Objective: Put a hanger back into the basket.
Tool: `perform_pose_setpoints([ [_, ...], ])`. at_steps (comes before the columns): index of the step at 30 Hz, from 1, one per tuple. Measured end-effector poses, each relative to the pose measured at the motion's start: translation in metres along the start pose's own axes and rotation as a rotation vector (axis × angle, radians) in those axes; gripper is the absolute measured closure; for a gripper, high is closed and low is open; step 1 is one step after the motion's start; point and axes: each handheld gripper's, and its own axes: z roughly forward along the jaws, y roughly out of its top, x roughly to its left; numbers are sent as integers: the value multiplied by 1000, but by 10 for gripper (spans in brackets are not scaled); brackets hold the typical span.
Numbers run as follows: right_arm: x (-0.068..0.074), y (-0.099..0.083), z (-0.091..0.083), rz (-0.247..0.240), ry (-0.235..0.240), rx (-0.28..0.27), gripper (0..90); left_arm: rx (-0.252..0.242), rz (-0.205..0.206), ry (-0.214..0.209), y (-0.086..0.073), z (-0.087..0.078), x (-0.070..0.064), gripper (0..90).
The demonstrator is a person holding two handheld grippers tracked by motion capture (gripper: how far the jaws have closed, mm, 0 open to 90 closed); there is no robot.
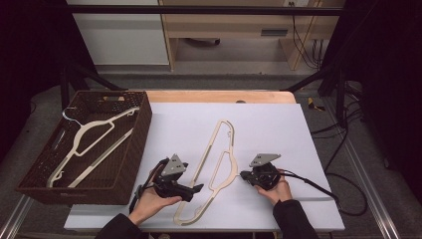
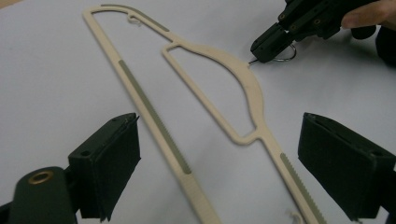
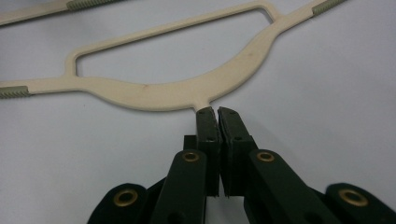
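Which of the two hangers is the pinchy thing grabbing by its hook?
The cream hanger lying flat on the white table; the right gripper pinches its metal hook. The other hanger lies untouched in the brown basket.

A cream plastic hanger (image 1: 215, 167) lies flat on the white worktop (image 1: 278, 124), running lengthwise away from the person, between the two grippers. Its arms carry grey ribbed grip strips. Its metal hook (image 2: 286, 54), at the middle of the curved shoulder, points right.
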Motion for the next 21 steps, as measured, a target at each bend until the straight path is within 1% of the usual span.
perform_pose_setpoints([
  [1, 0, 0, 0, 0, 0, 0, 882, 0, 0, 0, 0, 0, 0, 129],
  [2, 1, 1, -2, 11, 7, -10, 883, 9, 9, -5, 5, 6, -4, 131],
  [3, 0, 1, -3, 5, 9, -15, 884, 13, 10, -12, 6, 10, -6, 135],
  [4, 0, 1, -3, 5, 9, -15, 884, 13, 10, -12, 6, 10, -6, 137],
  [5, -1, 2, -7, 1, 17, -25, 885, 26, 25, -18, 10, 17, -10, 139],
  [6, -1, 2, -7, 1, 17, -25, 885, 26, 25, -18, 10, 17, -10, 141],
  [7, 0, 3, -9, 12, 26, -28, 886, 43, 30, -24, 13, 26, -14, 145],
  [8, 0, 3, -9, 12, 26, -28, 886, 43, 30, -24, 13, 26, -14, 149],
  [9, 0, 4, -11, 21, 31, -36, 886, 58, 33, -31, 16, 35, -17, 154],
  [10, 1, 4, -11, 24, 27, -34, 886, 58, 33, -31, 16, 35, -17, 159],
  [11, 0, 5, -13, 18, 30, -31, 886, 74, 39, -34, 18, 45, -19, 165],
  [12, 0, 5, -13, 18, 30, -31, 886, 74, 39, -34, 18, 45, -19, 174],
  [13, 0, 5, -14, 15, 34, -38, 887, 89, 49, -39, 20, 54, -22, 189],
  [15, 1, 6, -15, 17, 29, -39, 887, 102, 67, -39, 22, 62, -23, 222],
  [16, 1, 6, -15, 17, 29, -39, 887, 102, 67, -39, 22, 62, -23, 241],
  [17, 2, 7, -17, 21, 34, -39, 887, 117, 70, -47, 23, 69, -25, 254],
  [18, 2, 7, -18, 18, 30, -41, 887, 117, 70, -47, 23, 69, -25, 267],
  [19, 3, 8, -19, 15, 30, -43, 887, 126, 64, -53, 23, 76, -25, 279],
  [20, 3, 8, -19, 15, 30, -43, 887, 126, 64, -53, 23, 76, -25, 290],
  [21, 4, 9, -20, 9, 35, -44, 888, 142, 77, -54, 24, 80, -26, 299],
])
